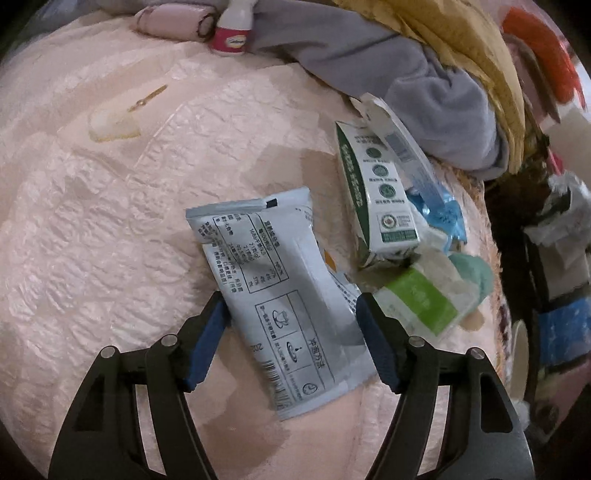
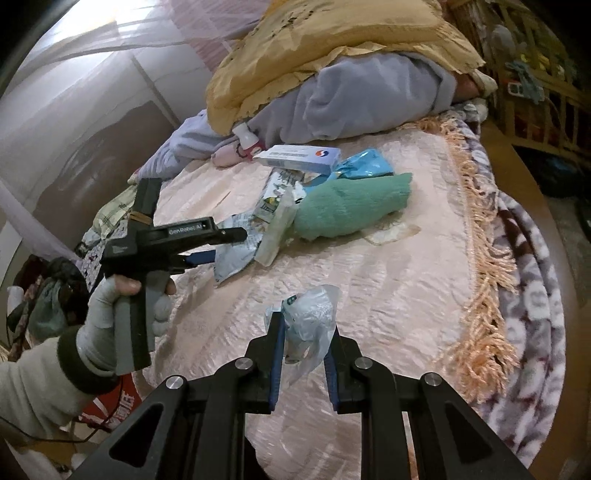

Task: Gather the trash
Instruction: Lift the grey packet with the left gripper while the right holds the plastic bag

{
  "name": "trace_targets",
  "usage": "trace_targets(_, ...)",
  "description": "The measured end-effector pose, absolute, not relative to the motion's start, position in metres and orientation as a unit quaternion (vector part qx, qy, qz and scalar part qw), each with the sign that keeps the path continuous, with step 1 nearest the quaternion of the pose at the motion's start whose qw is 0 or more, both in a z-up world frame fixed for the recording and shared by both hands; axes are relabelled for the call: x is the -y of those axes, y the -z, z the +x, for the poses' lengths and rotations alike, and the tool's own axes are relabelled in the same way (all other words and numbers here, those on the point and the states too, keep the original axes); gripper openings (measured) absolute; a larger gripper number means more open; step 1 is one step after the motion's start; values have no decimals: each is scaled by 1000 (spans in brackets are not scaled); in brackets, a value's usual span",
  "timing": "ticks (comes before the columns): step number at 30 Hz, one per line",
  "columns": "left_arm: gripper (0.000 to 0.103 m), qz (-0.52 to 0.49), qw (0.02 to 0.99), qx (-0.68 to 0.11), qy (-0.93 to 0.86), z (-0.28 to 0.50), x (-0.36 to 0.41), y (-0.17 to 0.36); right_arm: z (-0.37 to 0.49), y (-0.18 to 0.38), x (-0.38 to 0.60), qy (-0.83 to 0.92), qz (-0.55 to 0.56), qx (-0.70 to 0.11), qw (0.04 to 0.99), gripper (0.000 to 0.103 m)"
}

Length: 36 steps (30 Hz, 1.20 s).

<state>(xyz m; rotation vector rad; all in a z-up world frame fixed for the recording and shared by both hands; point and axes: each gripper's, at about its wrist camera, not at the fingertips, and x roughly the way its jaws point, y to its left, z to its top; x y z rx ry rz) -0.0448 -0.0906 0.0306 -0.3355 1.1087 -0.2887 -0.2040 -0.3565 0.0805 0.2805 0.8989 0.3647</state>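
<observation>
Sachet [image 1: 280, 302] between open left jaws

I count two grippers: my left gripper [image 1: 291, 325] and my right gripper [image 2: 304, 354]. On the bed I see one grey packet [image 1: 273, 295], one milk carton [image 1: 376, 195], one green towel [image 2: 351, 206], one white box [image 2: 299, 157], one little bottle [image 1: 232, 33], one clear bag [image 2: 310, 317].

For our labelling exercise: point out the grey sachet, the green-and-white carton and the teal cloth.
grey sachet [image 1: 280, 295], left wrist view, on its printed middle.
green-and-white carton [image 1: 373, 184], left wrist view, on its long printed side.
teal cloth [image 2: 351, 206], right wrist view, on its middle.
</observation>
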Motion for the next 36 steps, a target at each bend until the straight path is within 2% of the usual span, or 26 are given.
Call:
trace_targets(2, 57, -149, 826, -523, 150, -50, 90, -33, -205, -81, 359, -172, 135, -429, 877, 19)
trace_targets(5, 51, -145, 829, -514, 165, -60, 83, -44, -208, -84, 364, -167, 138, -424, 879, 19)
trace_targets(12, 51, -116, 839, -487, 213, -93, 88, -87, -217, -95, 371, -154, 135, -412, 888, 19)
trace_targets(18, 51, -73, 845, -468, 249, -119, 127, -109, -226, -101, 379, -137, 135, -406, 893, 19)
trace_targets(36, 51, 22, 844, -438, 310, -157, 223, -124, -252, -118, 417, -82, 123, -388, 910, 19)
